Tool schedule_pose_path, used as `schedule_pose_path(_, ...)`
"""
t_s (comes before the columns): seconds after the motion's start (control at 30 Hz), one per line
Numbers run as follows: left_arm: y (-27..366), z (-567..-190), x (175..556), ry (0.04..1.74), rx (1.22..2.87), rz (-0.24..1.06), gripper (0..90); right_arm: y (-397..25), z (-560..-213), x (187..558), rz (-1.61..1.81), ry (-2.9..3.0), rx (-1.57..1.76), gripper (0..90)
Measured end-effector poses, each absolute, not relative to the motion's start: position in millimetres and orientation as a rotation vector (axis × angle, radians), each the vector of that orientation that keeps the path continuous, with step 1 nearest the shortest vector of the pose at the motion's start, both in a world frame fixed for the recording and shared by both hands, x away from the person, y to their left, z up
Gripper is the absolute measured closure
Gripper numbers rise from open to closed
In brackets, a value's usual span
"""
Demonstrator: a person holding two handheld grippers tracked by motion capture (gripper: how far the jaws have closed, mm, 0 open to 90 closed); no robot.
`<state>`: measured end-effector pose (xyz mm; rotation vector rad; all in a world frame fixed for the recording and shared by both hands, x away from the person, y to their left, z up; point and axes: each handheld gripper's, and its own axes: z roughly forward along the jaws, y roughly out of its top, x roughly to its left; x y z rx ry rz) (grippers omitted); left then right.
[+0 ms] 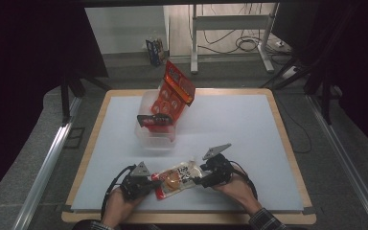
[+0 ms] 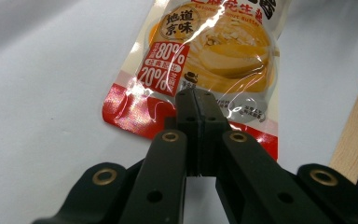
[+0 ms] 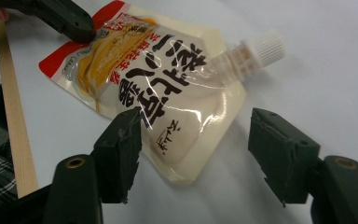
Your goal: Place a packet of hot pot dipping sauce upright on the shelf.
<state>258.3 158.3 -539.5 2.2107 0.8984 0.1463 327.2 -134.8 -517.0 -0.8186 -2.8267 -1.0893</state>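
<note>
The left gripper (image 2: pixel 196 100) pinches the pouch's (image 1: pixel 177 178) bottom seam at the surface's near edge; the right gripper (image 3: pixel 193 144), wide open, straddles its top. That thin-edged hold may slip, or the soft pouch buckle.

Glossy plastic pouch (image 3: pixel 158 93), ribbed white plastic cap (image 3: pixel 261 51)

The high view is soft and low in detail; the white table (image 1: pixel 230 124) is evenly lit from above while the surroundings fall to black. In both tool views glare streaks the glossy pouch (image 2: pixel 214 56), and the near black jaws are slightly blurred, with soft shadows beneath.
</note>
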Motion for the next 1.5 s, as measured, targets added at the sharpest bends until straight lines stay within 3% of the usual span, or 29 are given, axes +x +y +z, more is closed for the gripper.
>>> schedule_pose_path(0.23,158,-540,258,0.902,2.206,0.15,90.0,-125,-524,329,-1.102,-2.753,-0.837,31.2)
schedule_pose_path(0.47,160,-540,258,0.902,2.207,0.14,90.0,-120,-527,335,-1.155,-2.608,-0.86,34.7)
schedule_pose_path(0.7,160,-540,258,0.902,2.21,0.141,90.0,-108,-528,336,-1.178,-2.561,-0.816,43.0)
schedule_pose_path(1.13,155,-537,255,0.893,2.243,0.199,89.7,-102,-515,336,-1.269,-2.502,-0.809,67.4)
schedule_pose_path(1.3,153,-534,252,0.888,2.233,0.239,75.6,-98,-509,333,-1.25,-2.561,-0.788,75.9)
schedule_pose_path(1.5,149,-529,246,0.851,2.204,0.265,52.6,-97,-495,332,-1.25,-2.611,-0.768,80.5)
